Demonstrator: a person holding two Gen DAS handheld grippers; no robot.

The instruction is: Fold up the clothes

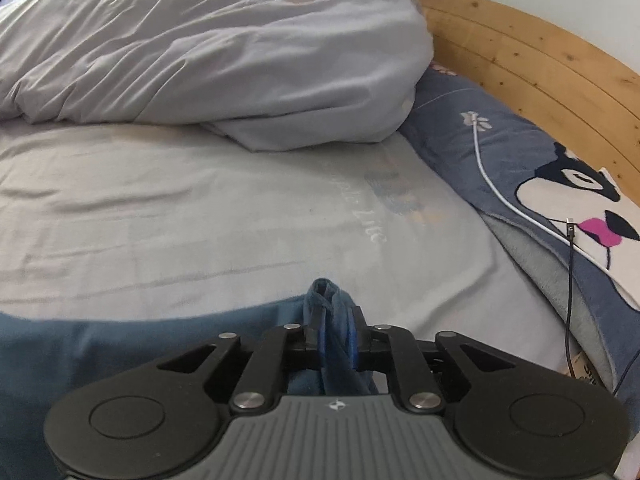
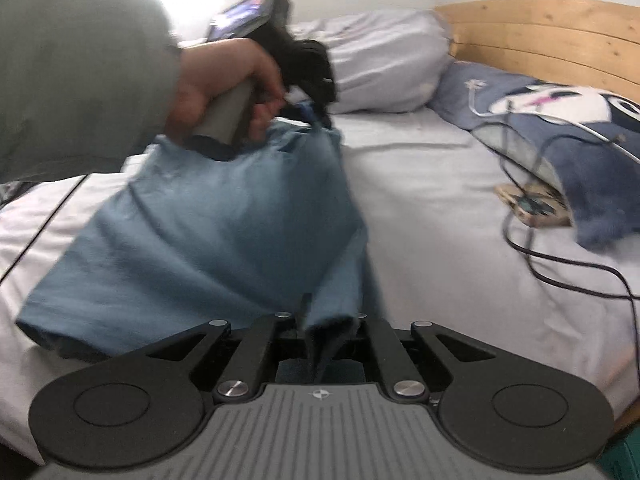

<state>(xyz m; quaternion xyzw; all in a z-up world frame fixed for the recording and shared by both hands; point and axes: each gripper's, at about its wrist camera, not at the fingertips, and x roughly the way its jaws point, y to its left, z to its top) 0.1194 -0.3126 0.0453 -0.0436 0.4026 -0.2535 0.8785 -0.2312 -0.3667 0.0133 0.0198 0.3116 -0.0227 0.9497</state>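
Pinching the blue garment [image 2: 208, 216] at two corners, your left gripper [image 1: 335, 320] and right gripper [image 2: 330, 328] hold it over a pale grey bedsheet [image 1: 160, 208]. Beyond lie a rumpled duvet [image 1: 208, 52], cartoon-print blanket [image 1: 520, 168], charging cables [image 2: 560, 264] and pine headboard [image 1: 540, 52].

bare sheet [image 1: 200, 208] ahead, duvet [image 1: 208, 52] beyond

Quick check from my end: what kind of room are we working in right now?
Most likely a bedroom. The blue garment lies on a bed with a pale sheet, a bunched grey duvet behind it, a wooden headboard to the right, and a cartoon-print pillow with charging cables across it.
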